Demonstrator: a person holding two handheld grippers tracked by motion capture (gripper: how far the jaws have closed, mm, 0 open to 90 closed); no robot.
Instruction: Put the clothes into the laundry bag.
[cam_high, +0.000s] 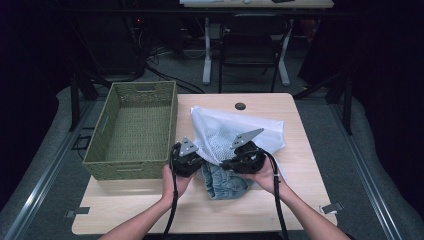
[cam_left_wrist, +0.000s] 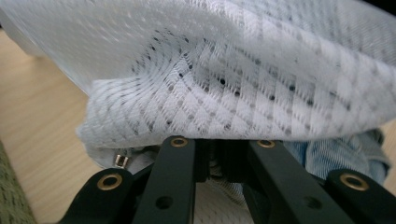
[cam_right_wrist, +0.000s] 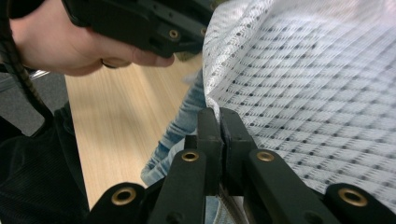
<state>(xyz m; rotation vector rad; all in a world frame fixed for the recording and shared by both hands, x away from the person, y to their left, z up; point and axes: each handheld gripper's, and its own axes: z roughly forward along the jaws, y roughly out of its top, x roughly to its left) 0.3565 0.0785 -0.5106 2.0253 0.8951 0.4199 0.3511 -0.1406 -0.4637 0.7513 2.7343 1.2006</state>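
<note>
On the wooden table (cam_high: 300, 150), seen from above: white mesh bag (cam_high: 235, 131) just right of the green woven basket (cam_high: 132, 130), denim garment (cam_high: 225, 182) poking from its near edge, left gripper (cam_high: 192, 159) and right gripper (cam_high: 239, 159) both at that edge.

In the left gripper view: jaws clamped on the bag's hem (denim beneath).

In the right gripper view: jaws pinched tight on mesh edge, denim just beside.

Basket (cam_high: 131, 131) lies left of the mesh bag (cam_high: 235, 131) on the table (cam_high: 295, 200) (jeans (cam_high: 225, 183) poking out nearest the person)
</note>
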